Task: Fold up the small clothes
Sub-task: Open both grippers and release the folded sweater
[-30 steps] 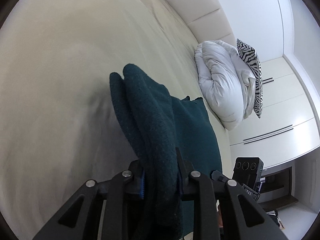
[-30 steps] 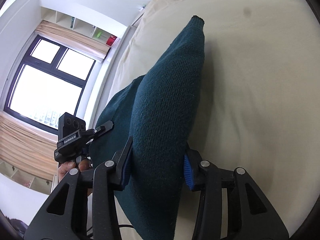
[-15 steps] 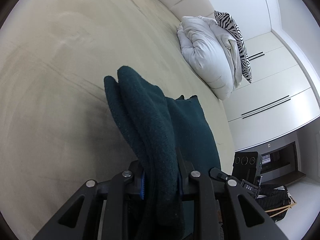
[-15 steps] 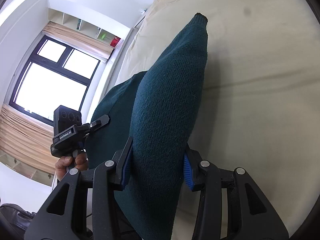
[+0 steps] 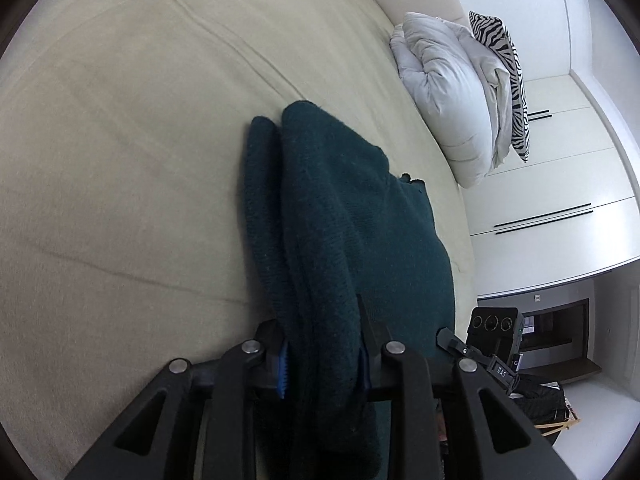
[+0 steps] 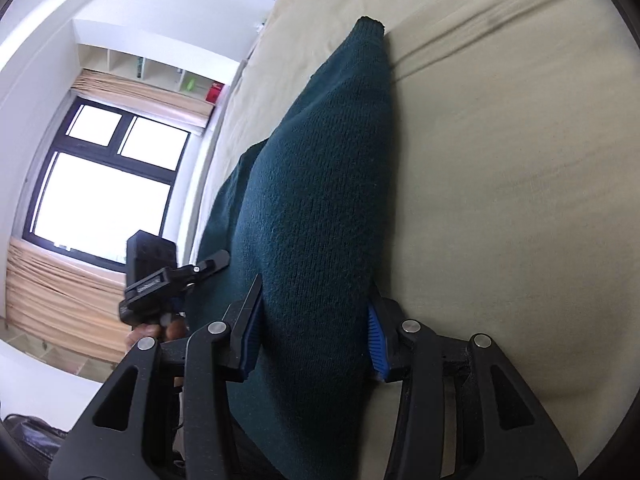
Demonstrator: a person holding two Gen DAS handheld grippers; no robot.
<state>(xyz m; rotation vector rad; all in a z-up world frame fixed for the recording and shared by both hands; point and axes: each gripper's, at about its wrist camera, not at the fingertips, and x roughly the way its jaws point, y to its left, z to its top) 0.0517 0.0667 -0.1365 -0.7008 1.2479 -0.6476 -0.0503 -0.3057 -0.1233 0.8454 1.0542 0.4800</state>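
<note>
A dark teal knitted garment (image 5: 352, 240) is bunched into a thick fold and stretched between both grippers just above the cream bed sheet (image 5: 120, 160). My left gripper (image 5: 322, 356) grips one end; its blue pads press the cloth from both sides while the jaws open slightly. In the right wrist view the same garment (image 6: 320, 208) runs forward from my right gripper (image 6: 314, 340), which is shut on its other end. The garment's far tip touches the sheet (image 6: 500, 160). Each view shows the other gripper beside the cloth: the right gripper (image 5: 492, 344), and the left gripper (image 6: 176, 276) held by a hand (image 6: 152, 330).
A rolled white duvet (image 5: 448, 92) and a zebra-striped pillow (image 5: 508, 76) lie at the head of the bed. White wardrobe doors (image 5: 560, 200) stand beyond. On the other side are a window (image 6: 104, 176), beige curtains and wall shelves.
Both grippers have carried the folded garment across the bed and lower toward the sheet. The grips look unchanged.
</note>
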